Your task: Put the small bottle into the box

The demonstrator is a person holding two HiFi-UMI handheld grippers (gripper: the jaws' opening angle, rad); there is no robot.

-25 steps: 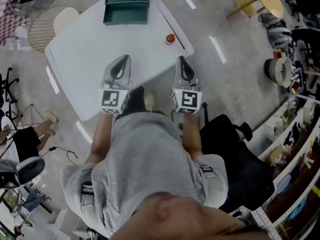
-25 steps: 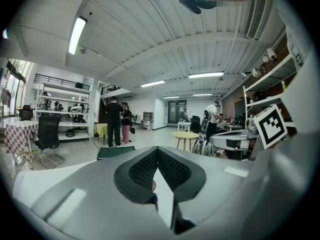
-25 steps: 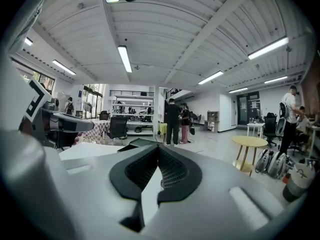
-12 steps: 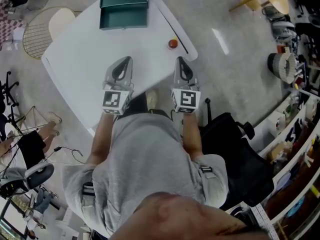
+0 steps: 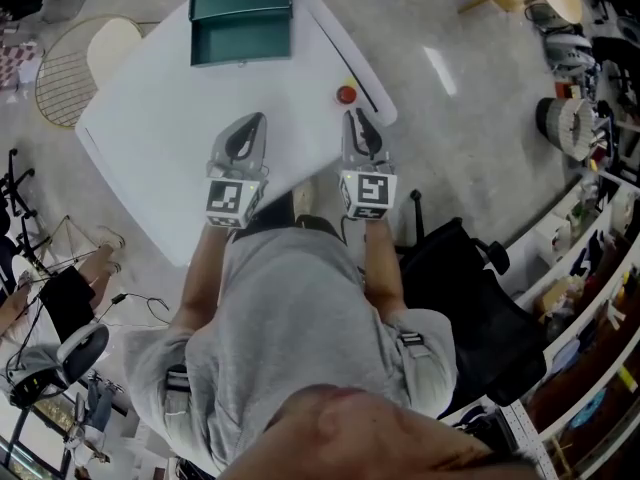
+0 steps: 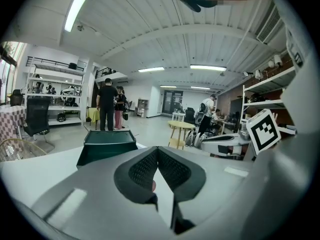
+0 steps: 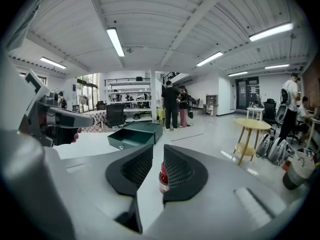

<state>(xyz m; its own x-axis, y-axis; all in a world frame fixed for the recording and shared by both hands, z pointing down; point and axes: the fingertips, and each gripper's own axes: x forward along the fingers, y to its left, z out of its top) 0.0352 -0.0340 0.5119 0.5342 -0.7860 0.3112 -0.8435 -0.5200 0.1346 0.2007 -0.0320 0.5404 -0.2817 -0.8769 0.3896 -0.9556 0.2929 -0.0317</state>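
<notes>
We hold the left gripper [image 6: 157, 150] with jaws together, the right gripper [image 7: 158, 149] with jaws just opening, empty, facing the small bottle [image 7: 163, 178]

I'm seeing a big open hall: bare grey concrete floor [image 5: 480, 148] with white painted dashes [image 5: 437, 71], white ribbed ceiling [image 6: 150, 19] with strip lights [image 7: 116, 41]. A white counter [image 5: 150, 148] sits mid-floor. Round wooden table [image 7: 252, 125] off to the right, wire chair [image 5: 60, 73] just beside the counter's left corner, black office chair [image 6: 37, 119] further left. Cluttered shelving [image 5: 600, 268] along the right wall. Windows [image 6: 6, 54] far left, dark glass doors [image 7: 248, 91] at the far end, white walls, a few people standing [image 7: 172, 104] mid-hall
</notes>
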